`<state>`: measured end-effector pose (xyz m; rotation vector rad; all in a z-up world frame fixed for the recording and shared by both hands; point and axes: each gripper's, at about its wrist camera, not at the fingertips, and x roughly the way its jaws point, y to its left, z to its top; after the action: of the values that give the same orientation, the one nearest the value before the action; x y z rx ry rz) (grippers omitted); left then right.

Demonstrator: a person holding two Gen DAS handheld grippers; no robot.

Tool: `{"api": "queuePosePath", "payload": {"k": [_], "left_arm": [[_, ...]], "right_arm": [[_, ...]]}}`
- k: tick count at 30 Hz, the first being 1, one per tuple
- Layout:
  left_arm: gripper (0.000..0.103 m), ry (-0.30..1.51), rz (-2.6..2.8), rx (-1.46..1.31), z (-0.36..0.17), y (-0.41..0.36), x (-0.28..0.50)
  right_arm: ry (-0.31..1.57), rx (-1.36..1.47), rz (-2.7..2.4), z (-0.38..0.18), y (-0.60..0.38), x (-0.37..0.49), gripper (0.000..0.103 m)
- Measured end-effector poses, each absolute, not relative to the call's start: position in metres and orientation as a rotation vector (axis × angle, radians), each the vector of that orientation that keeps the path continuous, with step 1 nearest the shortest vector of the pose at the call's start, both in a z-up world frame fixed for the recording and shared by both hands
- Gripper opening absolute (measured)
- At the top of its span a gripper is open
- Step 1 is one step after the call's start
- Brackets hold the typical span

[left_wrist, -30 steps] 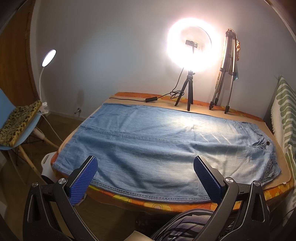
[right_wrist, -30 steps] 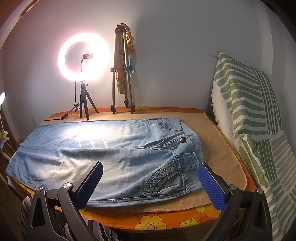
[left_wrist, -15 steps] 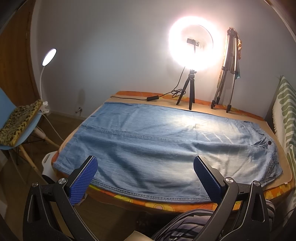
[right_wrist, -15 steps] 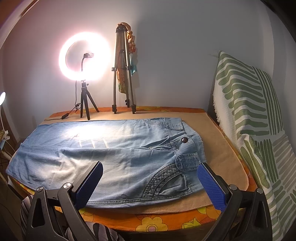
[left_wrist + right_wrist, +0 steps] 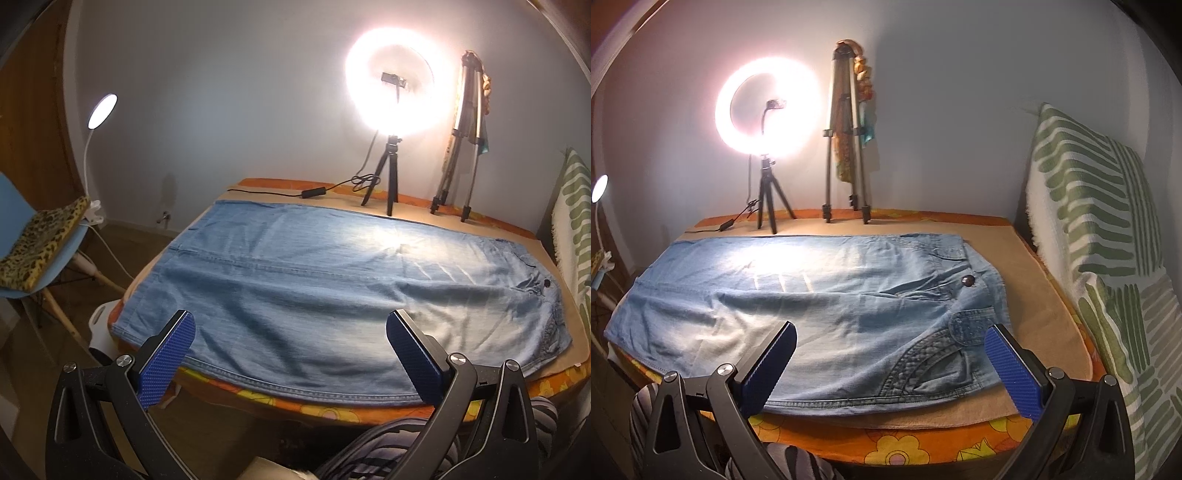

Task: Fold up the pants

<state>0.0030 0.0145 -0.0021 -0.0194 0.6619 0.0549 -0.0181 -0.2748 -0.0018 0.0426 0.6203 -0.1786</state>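
Observation:
Light blue denim pants (image 5: 314, 288) lie flat on the table, folded lengthwise, waist with a dark button (image 5: 968, 281) at the right and leg hems at the left. My left gripper (image 5: 291, 332) is open and empty, held above the near edge of the legs. My right gripper (image 5: 891, 343) is open and empty, held above the near edge by the waist and the stitched pocket (image 5: 942, 350). Neither gripper touches the pants (image 5: 820, 295).
A beige mat (image 5: 1045, 314) covers an orange flowered tablecloth (image 5: 897, 448). A lit ring light on a small tripod (image 5: 391, 107) and a folded tripod (image 5: 465, 147) stand at the back. A green striped cushion (image 5: 1108, 236) is right; a blue chair (image 5: 33, 258) and desk lamp (image 5: 101, 110) are left.
Both views shift slightly: the left gripper has turned a little to the left, the right one has edged a little closer to the table. The pants have not moved and both grippers stay open.

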Motion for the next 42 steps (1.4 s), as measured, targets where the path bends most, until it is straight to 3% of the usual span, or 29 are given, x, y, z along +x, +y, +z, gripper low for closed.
{"api": "queuePosePath", "payload": {"k": [11, 19, 21, 24, 30, 40, 42], "left_arm": [[0.101, 0.672, 0.124, 0.026, -0.024, 0.048, 0.011], [0.072, 0.736, 0.125, -0.022, -0.050, 0.085, 0.020], [0.060, 0.751, 0.112, -0.064, -0.056, 0.095, 0.021], [0.053, 0.775, 0.115, -0.104, -0.066, 0.107, 0.025], [0.037, 0.805, 0.141, -0.136, -0.081, 0.129, 0.027], [0.034, 0.843, 0.215, -0.232, -0.099, 0.183, 0.020], [0.034, 0.849, 0.226, -0.242, -0.102, 0.193, 0.020]], "right_arm": [[0.677, -0.134, 0.073, -0.006, -0.231, 0.021, 0.101], [0.836, -0.317, 0.372, -0.046, -0.169, 0.045, 0.084], [0.887, -0.347, 0.420, -0.061, -0.160, 0.050, 0.077], [0.969, -0.387, 0.502, -0.087, -0.143, 0.059, 0.066], [1.076, -0.499, 0.630, -0.132, -0.107, 0.068, 0.059], [1.131, -0.609, 0.682, -0.161, -0.083, 0.075, 0.058], [1.143, -0.593, 0.697, -0.164, -0.081, 0.078, 0.045]]}}
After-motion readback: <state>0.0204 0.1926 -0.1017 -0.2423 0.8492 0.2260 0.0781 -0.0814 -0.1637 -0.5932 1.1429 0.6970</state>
